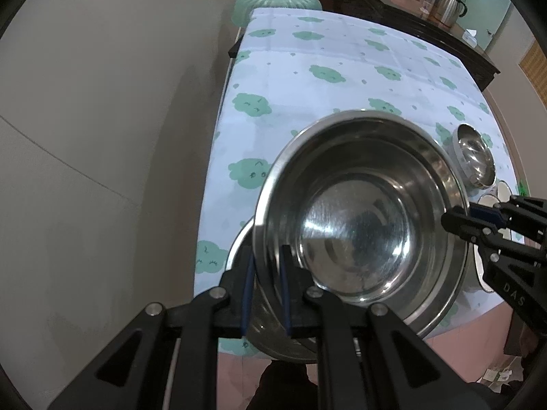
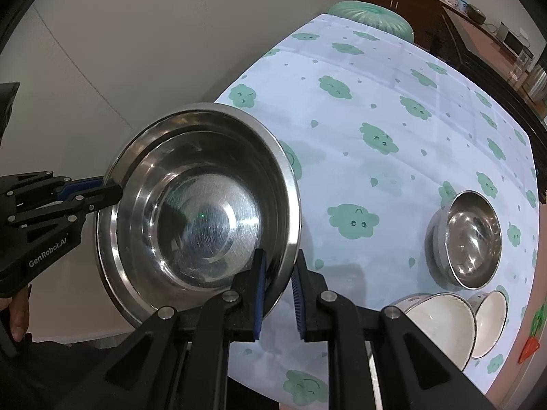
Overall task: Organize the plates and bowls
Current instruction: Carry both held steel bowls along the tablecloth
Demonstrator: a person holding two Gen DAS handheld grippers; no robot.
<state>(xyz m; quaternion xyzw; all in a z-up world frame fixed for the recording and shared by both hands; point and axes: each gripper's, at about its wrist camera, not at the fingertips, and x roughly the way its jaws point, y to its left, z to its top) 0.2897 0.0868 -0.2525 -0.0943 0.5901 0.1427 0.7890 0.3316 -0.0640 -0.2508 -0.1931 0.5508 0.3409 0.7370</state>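
Both claws pinch the big steel bowl's (image 1: 359, 218) rim from opposite sides: left claw (image 1: 266, 283) nearly closed on one edge, right claw (image 2: 278, 294) likewise on the other, holding it over the surface (image 2: 393, 109). Only the right view shows two white bowls (image 2: 441, 321) near a small steel bowl (image 2: 468, 239).

The table (image 2: 393, 78) was covered by a pale blue cloth (image 2: 342, 177) printed with green cloud faces. A small steel bowl (image 2: 468, 239) stood on it toward the right side. Just in front of that, two white bowls (image 2: 441, 321) lay tilted, side by side, near the table's front edge. An orange carrot-shaped piece (image 2: 530, 345) lay at the right edge.
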